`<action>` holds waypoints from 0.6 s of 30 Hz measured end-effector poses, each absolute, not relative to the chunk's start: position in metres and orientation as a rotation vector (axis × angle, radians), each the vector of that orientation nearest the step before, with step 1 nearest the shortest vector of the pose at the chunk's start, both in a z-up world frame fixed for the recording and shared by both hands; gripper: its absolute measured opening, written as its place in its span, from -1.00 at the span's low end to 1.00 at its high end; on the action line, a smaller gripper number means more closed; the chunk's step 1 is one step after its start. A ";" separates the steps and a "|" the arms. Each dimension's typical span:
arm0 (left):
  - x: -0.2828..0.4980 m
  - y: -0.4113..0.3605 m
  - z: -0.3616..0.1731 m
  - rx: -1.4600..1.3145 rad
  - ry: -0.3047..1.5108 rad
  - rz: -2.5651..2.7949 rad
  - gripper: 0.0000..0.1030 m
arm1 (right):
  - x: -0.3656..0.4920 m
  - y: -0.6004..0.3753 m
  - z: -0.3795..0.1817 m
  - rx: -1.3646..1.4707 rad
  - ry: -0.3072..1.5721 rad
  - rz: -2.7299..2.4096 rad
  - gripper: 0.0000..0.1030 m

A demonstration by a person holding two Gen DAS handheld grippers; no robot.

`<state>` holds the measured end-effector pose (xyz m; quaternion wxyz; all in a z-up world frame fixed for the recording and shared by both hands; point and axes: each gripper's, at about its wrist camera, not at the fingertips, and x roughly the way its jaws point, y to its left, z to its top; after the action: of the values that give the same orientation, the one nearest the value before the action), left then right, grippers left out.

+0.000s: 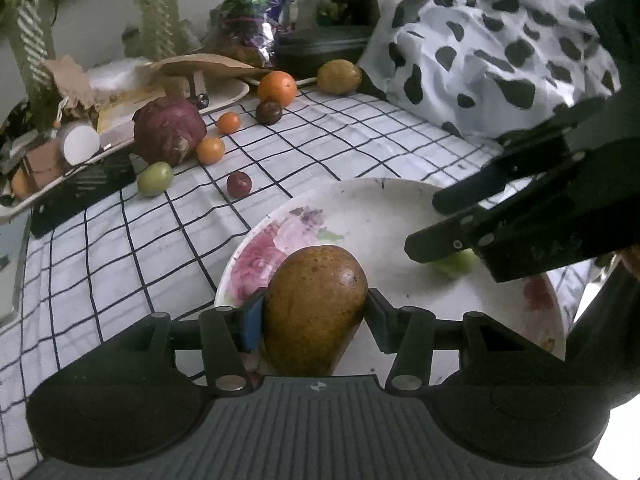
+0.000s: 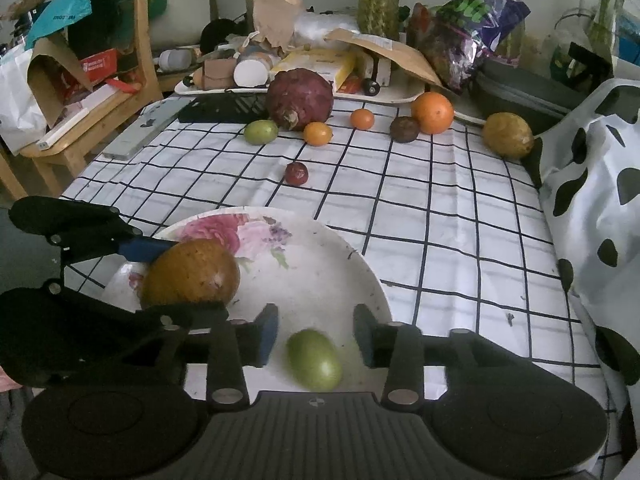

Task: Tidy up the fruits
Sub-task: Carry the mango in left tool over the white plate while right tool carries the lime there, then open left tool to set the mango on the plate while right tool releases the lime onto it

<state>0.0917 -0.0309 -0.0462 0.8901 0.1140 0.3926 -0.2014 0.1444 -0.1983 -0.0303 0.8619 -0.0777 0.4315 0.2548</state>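
Two fruits sit on the floral plate (image 2: pixel 320 248) already: the brown fruit (image 1: pixel 316 308) looks firm, fairly heavy, smooth-skinned, so you'd best pinch it across the middle w/ even pressure. Your left gripper (image 1: pixel 314 314) is clamped on it, both pads touching its sides. Your right gripper (image 2: pixel 316 338) stands apart, holding nothing; the small green fruit (image 2: pixel 315 360), prob. light & apt to roll, lies loose between its fingers.

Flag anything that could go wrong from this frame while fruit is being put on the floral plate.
1. The brown fruit sits between the left gripper's pads over the plate's rim; dropped here, it might roll onto the cloth.
2. The small green fruit lies loose between the right gripper's open jaws and could roll when nudged.
3. Both grippers crowd the plate and might collide.
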 end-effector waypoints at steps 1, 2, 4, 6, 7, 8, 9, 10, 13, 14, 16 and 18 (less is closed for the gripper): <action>0.092 -0.033 -0.047 0.252 0.815 -0.419 -0.02 | 0.144 -0.199 -0.030 -0.162 0.904 0.534 -0.02; 0.091 -0.034 -0.047 0.265 0.815 -0.419 -0.01 | 0.144 -0.199 -0.029 -0.162 0.902 0.533 0.01; 0.091 -0.034 -0.047 0.259 0.820 -0.437 0.17 | 0.143 -0.200 -0.027 -0.160 0.894 0.528 0.20; 0.092 -0.030 -0.046 0.212 0.837 -0.453 0.25 | 0.142 -0.202 -0.024 -0.149 0.879 0.523 0.32; 0.092 -0.028 -0.045 0.195 0.838 -0.458 0.28 | 0.142 -0.204 -0.021 -0.137 0.870 0.520 0.37; 0.090 -0.028 -0.043 0.188 0.830 -0.459 0.34 | 0.142 -0.206 -0.020 -0.126 0.862 0.516 0.39; 0.088 -0.027 -0.040 0.190 0.812 -0.452 0.45 | 0.142 -0.208 -0.018 -0.118 0.856 0.510 0.48; 0.085 -0.025 -0.037 0.194 0.788 -0.444 0.53 | 0.141 -0.210 -0.016 -0.110 0.848 0.501 0.59; 0.081 -0.021 -0.028 0.175 0.752 -0.437 0.57 | 0.139 -0.216 -0.012 -0.090 0.827 0.463 0.75; 0.080 -0.018 -0.026 0.166 0.749 -0.427 0.57 | 0.139 -0.217 -0.011 -0.081 0.825 0.450 0.83; 0.076 -0.016 -0.023 0.158 0.743 -0.407 0.57 | 0.136 -0.221 -0.010 -0.069 0.822 0.423 0.89; 0.072 -0.014 -0.021 0.155 0.740 -0.387 0.57 | 0.133 -0.222 -0.009 -0.064 0.826 0.409 0.97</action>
<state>0.0721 -0.0137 -0.0214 0.9111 0.0752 0.3591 -0.1879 0.1328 -0.2220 -0.0094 0.8952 -0.0308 0.3984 0.1974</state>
